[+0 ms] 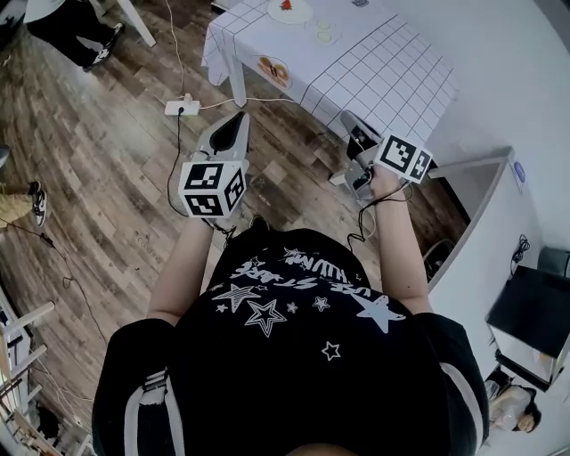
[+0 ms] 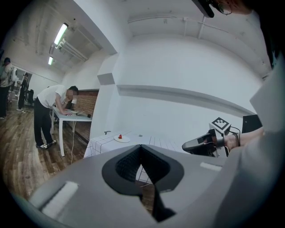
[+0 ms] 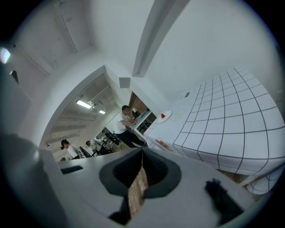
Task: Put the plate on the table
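Note:
A white plate (image 1: 290,10) with a small red item on it lies at the far end of the table (image 1: 374,67), which wears a white cloth with a black grid. The same plate (image 2: 121,139) shows small in the left gripper view, and the plate (image 3: 164,116) appears again in the right gripper view. My left gripper (image 1: 239,122) is held over the wooden floor, short of the table, jaws shut and empty. My right gripper (image 1: 349,122) hangs near the table's front edge, also shut with nothing in it. Both are well short of the plate.
A pale item (image 1: 323,34) lies beside the plate and an orange-patterned item (image 1: 273,69) near the cloth's left edge. A white power strip (image 1: 181,108) with cables lies on the floor. A person (image 2: 49,113) bends over another table at the left. A white wall runs along the right.

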A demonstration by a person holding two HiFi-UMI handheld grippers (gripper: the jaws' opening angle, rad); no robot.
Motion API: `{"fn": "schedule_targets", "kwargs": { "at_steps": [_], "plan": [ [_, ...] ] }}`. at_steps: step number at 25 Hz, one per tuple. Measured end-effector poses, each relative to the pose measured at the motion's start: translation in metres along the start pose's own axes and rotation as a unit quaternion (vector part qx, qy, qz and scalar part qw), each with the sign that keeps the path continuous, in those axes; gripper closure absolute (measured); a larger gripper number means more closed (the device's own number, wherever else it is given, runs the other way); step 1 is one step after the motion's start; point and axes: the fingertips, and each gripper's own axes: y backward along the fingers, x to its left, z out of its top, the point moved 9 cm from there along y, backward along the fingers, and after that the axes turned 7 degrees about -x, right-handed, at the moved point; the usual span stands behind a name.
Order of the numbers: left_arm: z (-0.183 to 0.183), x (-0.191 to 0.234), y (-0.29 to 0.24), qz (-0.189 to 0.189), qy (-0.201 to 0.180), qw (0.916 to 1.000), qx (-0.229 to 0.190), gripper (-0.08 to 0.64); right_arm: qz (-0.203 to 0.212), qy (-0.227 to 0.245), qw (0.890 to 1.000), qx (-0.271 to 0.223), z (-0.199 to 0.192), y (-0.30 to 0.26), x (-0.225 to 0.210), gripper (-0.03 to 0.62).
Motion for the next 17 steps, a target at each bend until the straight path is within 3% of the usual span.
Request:
{"fn": "schedule_targets", "kwargs": {
  "at_steps": [6,11,17],
  "plan": [
    [-0.007,-0.05,0.012,0.013,0.013,0.9998,-0.001,0.552,0.003,0.002,1.0,-0.004,0.006,0.054,-0.012,0.576],
    [-0.006,-0.07,0.018,0.005,0.002,0.9999,0.009,0.552,-0.004,0.003,1.0,0.0,0.012,0.077,-0.016,0.577],
    [-0.031,-0.176,0.052,0.004,-0.009,0.9999,0.001,0.552,0.018,-0.001,1.0,-0.01,-0.005,0.186,-0.045,0.577]
  ]
}}
